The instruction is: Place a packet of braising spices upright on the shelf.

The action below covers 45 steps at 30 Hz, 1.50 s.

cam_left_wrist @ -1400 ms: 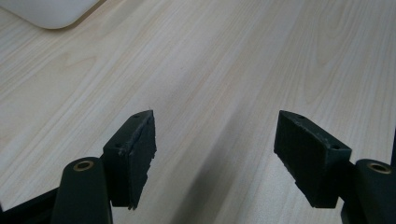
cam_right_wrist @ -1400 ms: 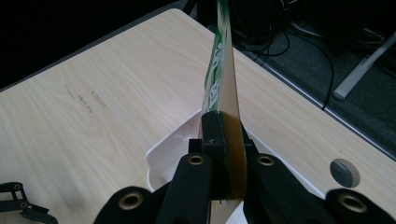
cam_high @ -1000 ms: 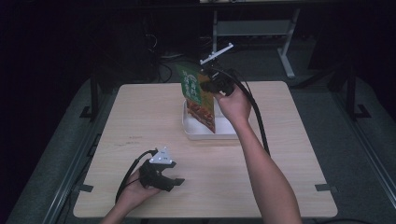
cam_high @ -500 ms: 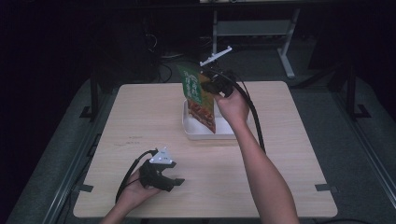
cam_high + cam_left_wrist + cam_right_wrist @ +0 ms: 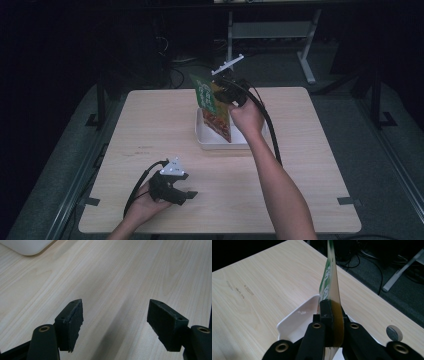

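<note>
At frame centre the right claw [image 5: 223, 93] clamps a packet [image 5: 212, 106] above the white tray [image 5: 212, 141]; the left claw [image 5: 186, 196], lower left on the counter [image 5: 300, 165], gapes empty.

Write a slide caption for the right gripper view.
Right gripper shut on a flat packet above the white tray.

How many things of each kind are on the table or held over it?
Grippers: 2, the left gripper and the right gripper
Snack packets: 1, the green and orange packet
Trays: 1, the white tray
Total: 4
</note>
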Each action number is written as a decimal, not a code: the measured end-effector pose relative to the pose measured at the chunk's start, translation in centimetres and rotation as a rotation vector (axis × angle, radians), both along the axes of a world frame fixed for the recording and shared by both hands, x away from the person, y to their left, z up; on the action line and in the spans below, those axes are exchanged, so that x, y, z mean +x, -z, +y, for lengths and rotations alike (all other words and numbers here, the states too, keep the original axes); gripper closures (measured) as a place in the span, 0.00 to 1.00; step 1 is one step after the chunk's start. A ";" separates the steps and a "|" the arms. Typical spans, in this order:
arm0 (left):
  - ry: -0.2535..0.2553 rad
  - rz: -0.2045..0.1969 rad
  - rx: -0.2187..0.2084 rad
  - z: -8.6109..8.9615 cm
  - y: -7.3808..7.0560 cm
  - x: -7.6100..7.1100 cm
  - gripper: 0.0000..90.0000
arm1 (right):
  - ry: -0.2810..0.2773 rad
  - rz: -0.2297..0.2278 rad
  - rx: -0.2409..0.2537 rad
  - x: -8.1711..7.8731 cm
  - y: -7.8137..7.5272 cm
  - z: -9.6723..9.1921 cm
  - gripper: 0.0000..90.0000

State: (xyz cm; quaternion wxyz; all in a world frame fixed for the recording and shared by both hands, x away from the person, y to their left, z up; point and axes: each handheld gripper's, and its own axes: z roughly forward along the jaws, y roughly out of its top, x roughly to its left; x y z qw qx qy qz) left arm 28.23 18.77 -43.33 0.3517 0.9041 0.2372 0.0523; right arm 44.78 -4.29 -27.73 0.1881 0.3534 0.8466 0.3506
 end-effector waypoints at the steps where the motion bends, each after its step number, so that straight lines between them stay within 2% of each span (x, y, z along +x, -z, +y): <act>1: 0.000 0.000 0.000 0.0 0.0 0.0 0.32 | 0.000 0.004 0.002 0.0 0.1 0.0 1.00; 16: -0.001 0.002 0.002 0.0 0.0 0.0 0.32 | -0.014 0.044 -0.007 -0.3 0.3 -0.4 0.98; 27: -0.001 0.002 0.004 -0.1 0.1 0.0 0.32 | -0.011 0.052 -0.011 -0.6 0.4 -1.3 0.98; 45: 0.000 0.003 0.009 -0.2 0.2 0.0 0.32 | 0.000 0.086 0.027 -1.0 1.4 -3.4 0.98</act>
